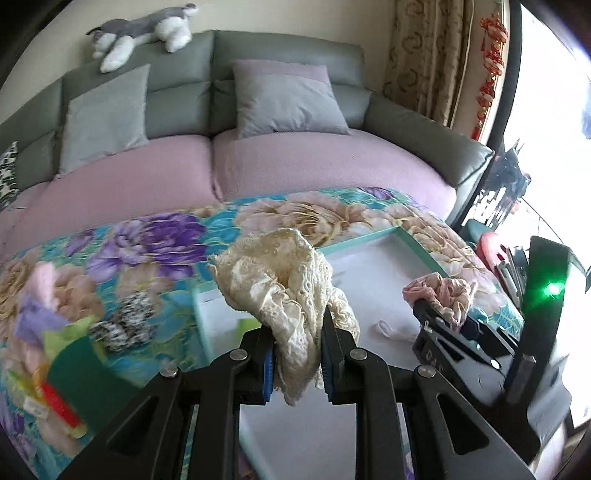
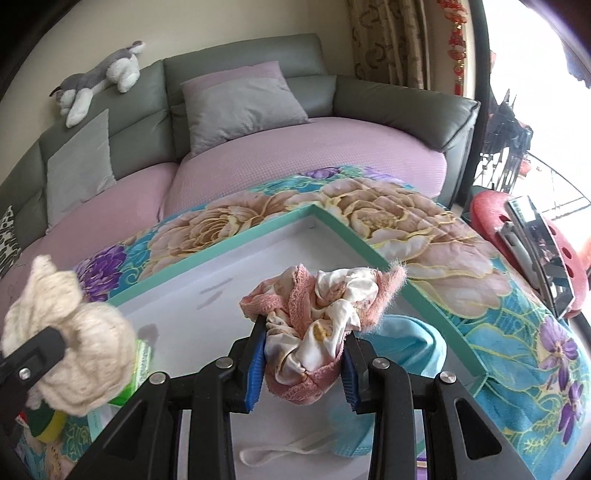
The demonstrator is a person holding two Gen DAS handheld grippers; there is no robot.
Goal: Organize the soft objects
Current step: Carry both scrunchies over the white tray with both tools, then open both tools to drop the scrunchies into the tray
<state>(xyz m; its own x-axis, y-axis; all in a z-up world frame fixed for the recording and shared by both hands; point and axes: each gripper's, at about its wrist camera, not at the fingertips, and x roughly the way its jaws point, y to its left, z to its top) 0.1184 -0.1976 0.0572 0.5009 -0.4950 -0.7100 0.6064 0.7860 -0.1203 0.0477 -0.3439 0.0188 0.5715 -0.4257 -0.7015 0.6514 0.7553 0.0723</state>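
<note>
I am squeezing the cream lace cloth (image 1: 291,295) with my left gripper (image 1: 297,369). The two blue pads (image 1: 268,373) are partly closed, with the bunched lace filling the gap between them. Most of the lace is puffing up above the fingers, and a tail is hanging down below them. I think that tail could slip out, because lace is thin and slidey and only a small part is being pinched.

I am squeezing a pink and white cloth bundle (image 2: 317,328) with my right gripper (image 2: 304,373). Those fingers are partly closed too, with the bundle stuffed between the blue pads. One fuzzy pink edge is sticking out to the side, so I think it could catch on the box rim if I am lowering it carelessly.

Both bundles are hanging over the white box with the teal rim (image 2: 354,240). A blue cloth (image 2: 406,347) and a white strap (image 2: 280,452) are lying inside the box under my right gripper. The two grippers are close together, so I think they could bump.

The box is sitting on a flowery quilt (image 2: 424,266). More soft things are lying in a blurry pile (image 1: 48,321) on the quilt to the left. Behind is a sofa (image 1: 280,55) with a toy dog (image 1: 144,33) on top.
</note>
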